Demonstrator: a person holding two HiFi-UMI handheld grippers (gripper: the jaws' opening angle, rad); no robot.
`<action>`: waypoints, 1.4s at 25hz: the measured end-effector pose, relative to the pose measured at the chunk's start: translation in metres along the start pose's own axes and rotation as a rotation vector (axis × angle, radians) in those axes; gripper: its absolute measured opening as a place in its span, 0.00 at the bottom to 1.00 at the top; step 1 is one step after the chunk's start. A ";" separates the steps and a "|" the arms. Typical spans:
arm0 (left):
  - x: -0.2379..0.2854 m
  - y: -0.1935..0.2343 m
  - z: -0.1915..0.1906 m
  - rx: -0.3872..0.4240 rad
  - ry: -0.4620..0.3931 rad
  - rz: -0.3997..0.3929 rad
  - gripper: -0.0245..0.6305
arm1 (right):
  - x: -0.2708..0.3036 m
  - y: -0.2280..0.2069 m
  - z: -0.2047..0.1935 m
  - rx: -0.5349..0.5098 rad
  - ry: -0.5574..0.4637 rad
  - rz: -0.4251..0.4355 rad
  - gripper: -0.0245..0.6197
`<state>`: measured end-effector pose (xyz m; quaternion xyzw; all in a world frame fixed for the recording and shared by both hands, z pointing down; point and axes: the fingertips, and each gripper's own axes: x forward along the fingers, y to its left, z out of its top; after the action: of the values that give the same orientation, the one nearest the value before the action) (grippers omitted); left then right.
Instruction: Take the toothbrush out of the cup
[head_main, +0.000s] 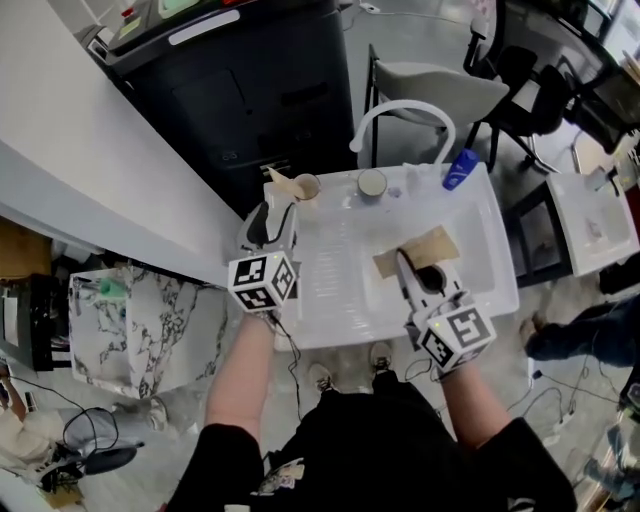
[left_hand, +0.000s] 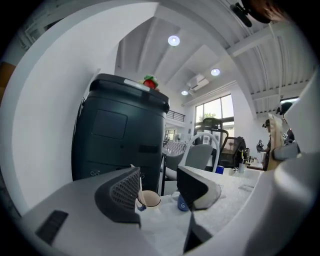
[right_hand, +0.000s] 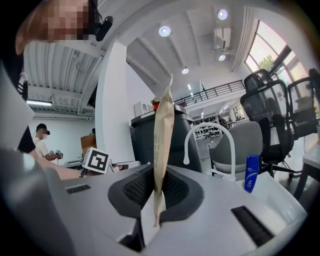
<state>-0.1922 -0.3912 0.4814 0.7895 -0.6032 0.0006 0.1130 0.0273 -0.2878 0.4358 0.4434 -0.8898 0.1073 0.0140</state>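
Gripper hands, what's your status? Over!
Left gripper open, facing cup. Right gripper shut on tan paper packet. Toothbrush itself not clear. Nothing blocking cup.

You have no readable text here: blue bottle label too small to read; marker cubes bear only square patterns.
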 end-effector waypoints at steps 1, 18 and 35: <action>0.008 0.004 -0.005 -0.007 0.009 0.005 0.38 | 0.001 -0.003 -0.003 0.001 0.008 -0.005 0.08; 0.101 0.056 -0.074 -0.162 0.118 0.127 0.38 | 0.008 -0.056 -0.031 0.005 0.114 -0.066 0.08; 0.128 0.068 -0.079 -0.122 0.130 0.160 0.12 | 0.010 -0.075 -0.037 0.010 0.133 -0.087 0.08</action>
<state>-0.2118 -0.5153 0.5878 0.7288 -0.6547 0.0241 0.1993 0.0781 -0.3322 0.4867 0.4738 -0.8661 0.1401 0.0756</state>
